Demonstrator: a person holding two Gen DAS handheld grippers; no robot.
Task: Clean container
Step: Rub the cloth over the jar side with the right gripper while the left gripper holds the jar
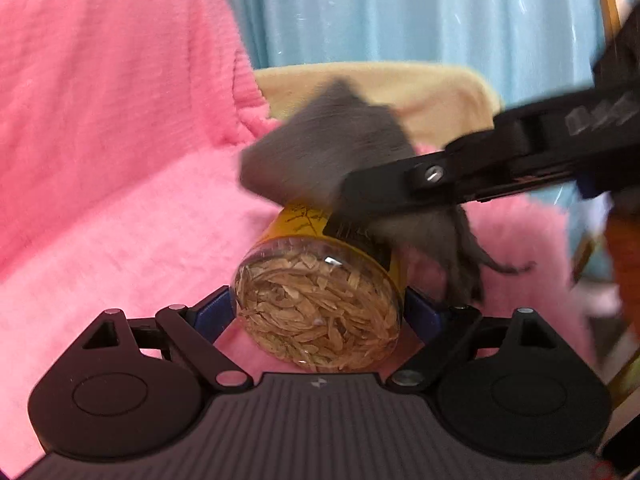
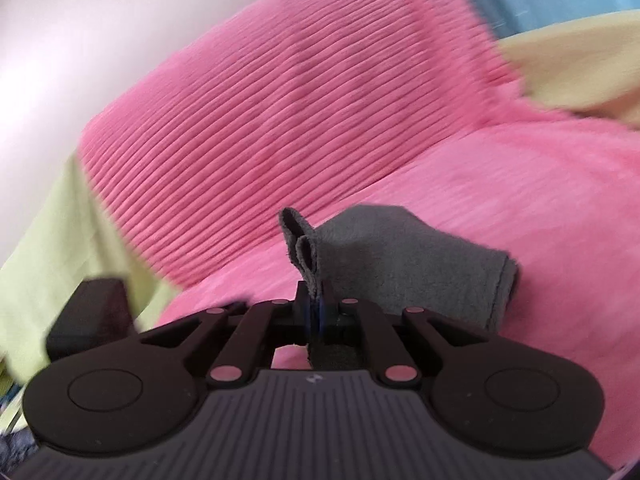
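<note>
One container (image 1: 320, 300), clear-bottomed, yellow-labelled, is clamped on its side between the left gripper (image 1: 320, 312) fingers; one grey cloth (image 1: 320, 152), pinched tight by the right gripper (image 2: 316, 304), is pressed against it, above pink bedding (image 1: 100, 160).

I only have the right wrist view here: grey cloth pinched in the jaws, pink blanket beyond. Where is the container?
Observer: The left gripper holds the jar, clear base toward its camera.
Operator: Is the jar empty?
Observer: No, it is packed with tan flakes.
Operator: Is the cloth on it?
Observer: The grey cloth, held by the right gripper, lies over the jar's yellow side; motion blur hides the exact contact.
</note>
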